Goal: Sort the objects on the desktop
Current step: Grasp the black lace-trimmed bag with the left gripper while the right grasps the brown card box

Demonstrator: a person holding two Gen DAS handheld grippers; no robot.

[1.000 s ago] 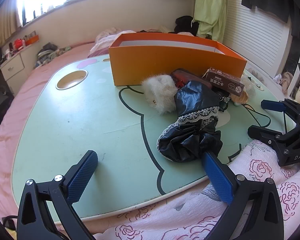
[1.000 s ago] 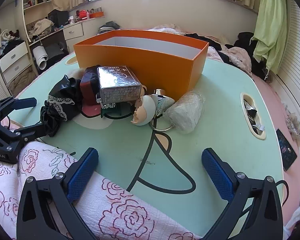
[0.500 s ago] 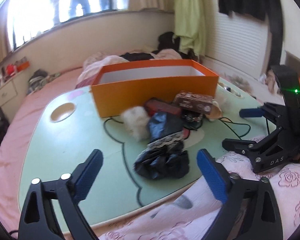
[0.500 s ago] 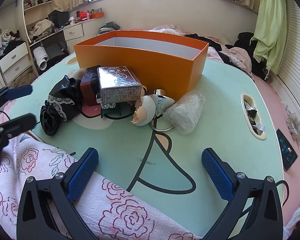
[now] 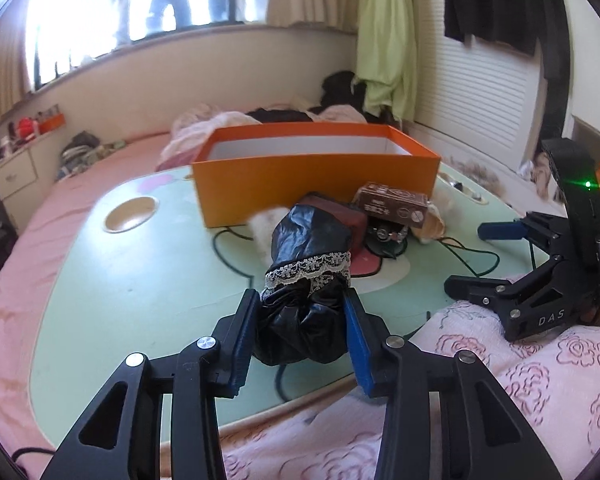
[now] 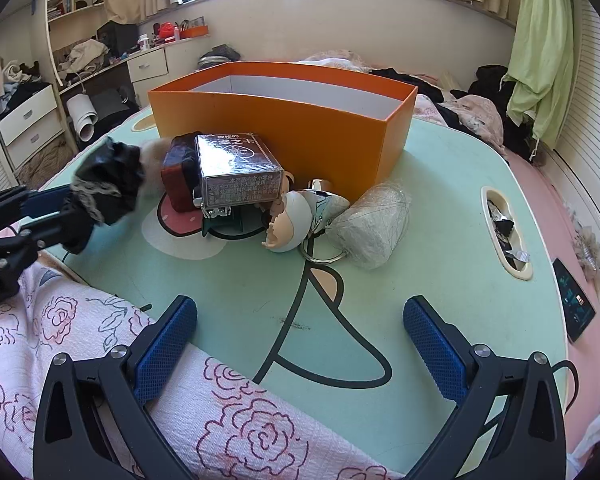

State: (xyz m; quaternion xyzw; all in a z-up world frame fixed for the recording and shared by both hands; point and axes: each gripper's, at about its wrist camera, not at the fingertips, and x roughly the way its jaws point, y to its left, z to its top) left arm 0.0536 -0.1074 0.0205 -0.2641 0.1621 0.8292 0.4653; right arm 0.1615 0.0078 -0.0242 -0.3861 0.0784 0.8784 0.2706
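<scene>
My left gripper (image 5: pixel 300 316) is shut on a black glossy cloth with a white lace band (image 5: pixel 306 280) and holds it just above the green table (image 5: pixel 140 280). It also shows in the right wrist view (image 6: pixel 108 182). An open orange box (image 5: pixel 316 178) stands behind. A brown card box (image 6: pixel 236 168), a dark red case (image 6: pixel 176 178), a figure head (image 6: pixel 290 222) and a wrapped bundle (image 6: pixel 370 226) lie in front of the orange box (image 6: pixel 300 120). My right gripper (image 6: pixel 300 340) is open and empty over the near table edge.
A white furry thing (image 5: pixel 262 222) lies behind the cloth. A cup hole (image 5: pixel 130 214) sits at the table's left and a slot with small items (image 6: pixel 504 232) at its right. A rose-print quilt (image 6: pixel 100 340) covers the near edge. A phone (image 6: pixel 576 304) lies on the bed.
My left gripper has moved forward and closed on the black cloth, lifting it off the table. My right gripper has stayed open in place.
</scene>
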